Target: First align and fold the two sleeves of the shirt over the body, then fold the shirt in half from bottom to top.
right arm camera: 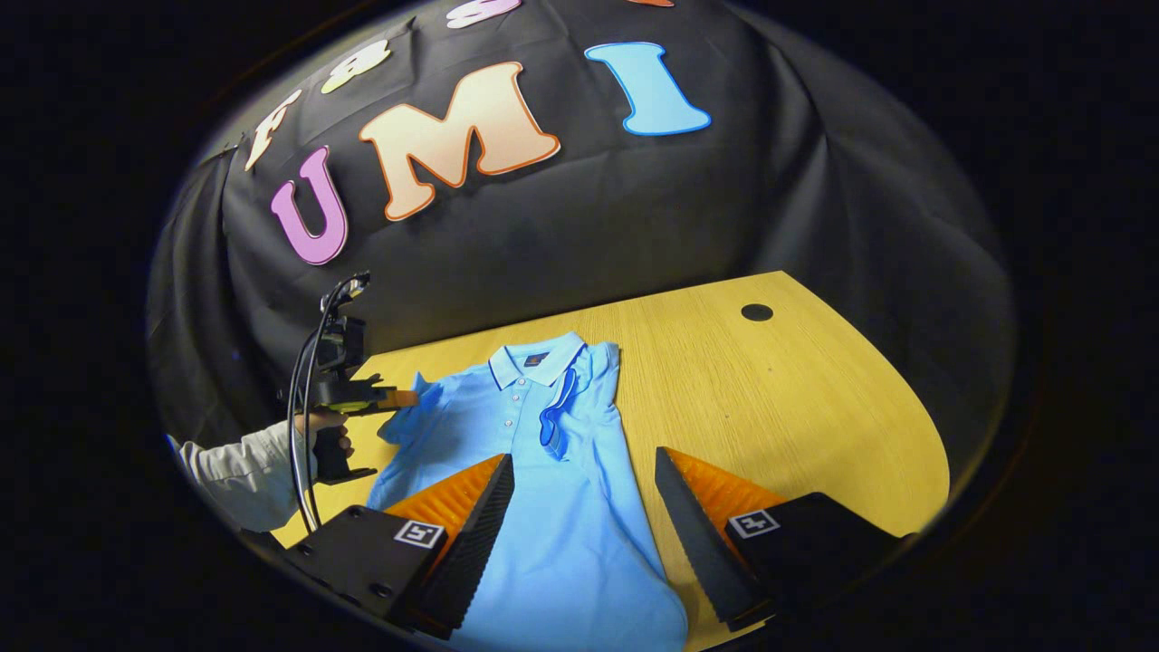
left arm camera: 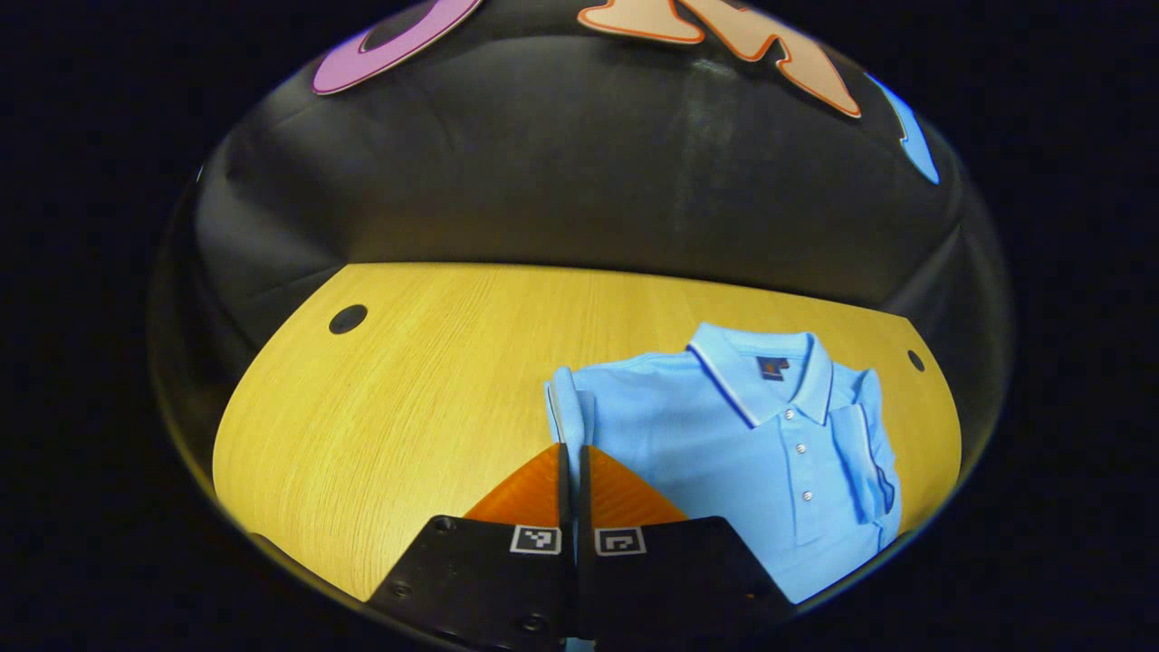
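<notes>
- Left gripper view: the left tongs (left arm camera: 572,457) are pressed together on a thin edge of the shirt's left sleeve (left arm camera: 569,407), pinching the fabric right at the tips.
- The blue polo shirt (left arm camera: 724,435) lies face up on the wooden desk (left arm camera: 407,380), collar (left arm camera: 761,362) towards the booth wall, and the right sleeve (left arm camera: 865,462) is already laid over the body beside the button placket.
- Right gripper view: the right tongs (right arm camera: 584,489) gape wide and hold nothing, hovering above the shirt's lower body (right arm camera: 570,534).
- Farther off, a hand (right arm camera: 328,435) works the left tongs (right arm camera: 407,397) at the left sleeve (right arm camera: 412,407), lifted off the desk (right arm camera: 797,398).
- My read: light, soft knit that drapes and slides, so it will sag and wrinkle if dragged.
- Best taken at the sleeve hem or shoulder seam now, and later at the two bottom corners for the upward fold.
</notes>
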`<state>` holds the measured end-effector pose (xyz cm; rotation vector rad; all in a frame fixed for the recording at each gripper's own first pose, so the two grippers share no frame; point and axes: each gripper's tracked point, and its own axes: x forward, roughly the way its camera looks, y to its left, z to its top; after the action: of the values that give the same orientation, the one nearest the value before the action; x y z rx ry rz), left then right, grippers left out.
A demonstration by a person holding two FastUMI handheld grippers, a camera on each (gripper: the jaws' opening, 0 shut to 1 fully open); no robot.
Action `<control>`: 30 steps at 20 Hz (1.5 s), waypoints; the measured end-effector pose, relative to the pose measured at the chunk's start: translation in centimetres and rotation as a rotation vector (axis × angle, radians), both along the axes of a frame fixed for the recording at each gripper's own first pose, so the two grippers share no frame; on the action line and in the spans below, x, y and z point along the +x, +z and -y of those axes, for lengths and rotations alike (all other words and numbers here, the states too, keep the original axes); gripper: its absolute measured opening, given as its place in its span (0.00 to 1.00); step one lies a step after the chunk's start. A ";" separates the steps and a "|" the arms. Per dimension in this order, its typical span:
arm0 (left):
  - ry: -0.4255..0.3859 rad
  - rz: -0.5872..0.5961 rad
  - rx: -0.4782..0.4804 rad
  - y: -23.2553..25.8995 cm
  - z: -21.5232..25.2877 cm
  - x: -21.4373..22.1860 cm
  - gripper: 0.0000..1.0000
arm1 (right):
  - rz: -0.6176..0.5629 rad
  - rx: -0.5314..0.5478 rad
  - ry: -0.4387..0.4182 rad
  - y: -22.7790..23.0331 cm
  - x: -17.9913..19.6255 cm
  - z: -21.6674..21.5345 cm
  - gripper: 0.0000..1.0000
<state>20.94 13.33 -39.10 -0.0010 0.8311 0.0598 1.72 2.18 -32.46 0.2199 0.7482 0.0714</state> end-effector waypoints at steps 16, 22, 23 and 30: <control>-0.150 -0.031 -0.146 -2.3 10.4 -0.6 0.03 | -0.003 0.026 -0.065 -1.4 1.2 0.1 0.98; -0.222 0.043 -0.179 1.7 11.1 -2.8 0.97 | 0.045 -0.016 -0.096 -0.4 1.4 0.1 0.98; -0.222 0.063 -0.174 2.7 11.0 -3.7 0.97 | 0.067 -0.025 -0.079 0.3 1.0 0.0 0.98; -0.199 0.211 -0.099 10.8 8.8 -14.6 0.96 | 0.149 -0.052 0.037 4.4 -4.5 -0.8 0.98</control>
<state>6.38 4.49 -28.29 -0.0172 0.6193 -0.1668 -2.82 2.93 -28.10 0.1491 0.6047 0.1024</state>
